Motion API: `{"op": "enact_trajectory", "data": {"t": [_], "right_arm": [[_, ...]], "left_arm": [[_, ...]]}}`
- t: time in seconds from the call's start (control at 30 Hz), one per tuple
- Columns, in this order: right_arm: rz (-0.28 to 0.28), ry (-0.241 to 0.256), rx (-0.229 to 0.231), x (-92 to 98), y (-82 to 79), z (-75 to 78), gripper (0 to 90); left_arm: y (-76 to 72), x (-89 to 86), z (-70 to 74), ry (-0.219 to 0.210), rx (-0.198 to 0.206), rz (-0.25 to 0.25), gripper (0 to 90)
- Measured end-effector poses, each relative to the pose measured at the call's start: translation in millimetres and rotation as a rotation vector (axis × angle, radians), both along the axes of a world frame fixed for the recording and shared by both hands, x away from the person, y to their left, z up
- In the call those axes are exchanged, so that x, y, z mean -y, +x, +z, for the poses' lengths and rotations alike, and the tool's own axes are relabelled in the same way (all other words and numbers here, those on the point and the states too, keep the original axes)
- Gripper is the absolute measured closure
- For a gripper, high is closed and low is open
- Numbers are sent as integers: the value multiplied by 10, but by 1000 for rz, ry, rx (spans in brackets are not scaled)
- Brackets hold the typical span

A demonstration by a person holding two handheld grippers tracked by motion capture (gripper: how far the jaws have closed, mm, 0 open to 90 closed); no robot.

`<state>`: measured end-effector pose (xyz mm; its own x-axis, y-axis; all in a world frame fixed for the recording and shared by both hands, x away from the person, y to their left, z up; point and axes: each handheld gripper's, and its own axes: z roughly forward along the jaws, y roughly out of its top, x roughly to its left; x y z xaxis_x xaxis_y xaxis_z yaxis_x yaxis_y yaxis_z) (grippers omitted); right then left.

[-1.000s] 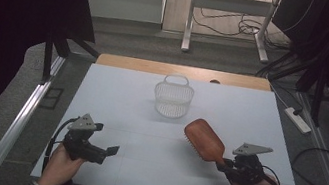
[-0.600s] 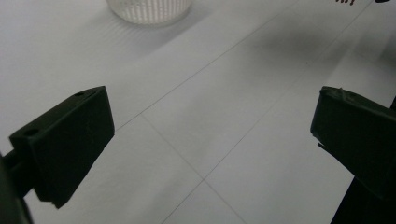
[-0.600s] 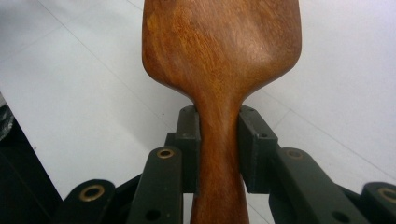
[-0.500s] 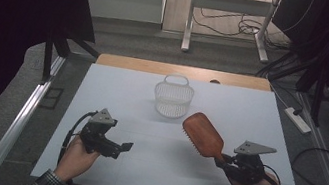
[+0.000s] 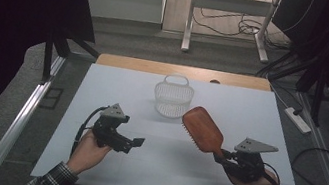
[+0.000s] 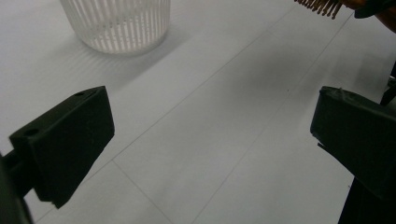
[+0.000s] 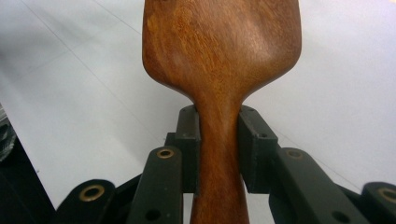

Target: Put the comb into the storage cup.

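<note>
Left claw (image 5: 138, 142) now nearer basket (image 5: 173, 95)

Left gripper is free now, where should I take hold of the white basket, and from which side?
Grip the arched handle atop the white basket, coming down from above with the open left gripper. The basket stands upright; its round slatted wall looks too wide for the jaws.

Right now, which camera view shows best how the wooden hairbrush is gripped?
The right gripper view: the right claw clamps the wooden hairbrush at its neck, one jaw on each side. The high view shows the whole brush, small. The left gripper view shows a few bristles.
</note>
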<state>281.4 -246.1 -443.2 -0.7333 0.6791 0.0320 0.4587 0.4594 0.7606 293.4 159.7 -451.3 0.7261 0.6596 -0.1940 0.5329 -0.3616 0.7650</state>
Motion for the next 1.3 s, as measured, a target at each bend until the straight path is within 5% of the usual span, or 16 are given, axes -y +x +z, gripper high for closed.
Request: {"op": "enact_trajectory", "data": {"t": [0.47, 1.3], "right_arm": [[8, 24, 33, -98, 5, 33, 727], [32, 49, 80, -259, 22, 33, 726]], "left_arm": [[146, 185, 81, -72, -8, -6, 0], [366, 459, 132, -136, -22, -68, 0]]}}
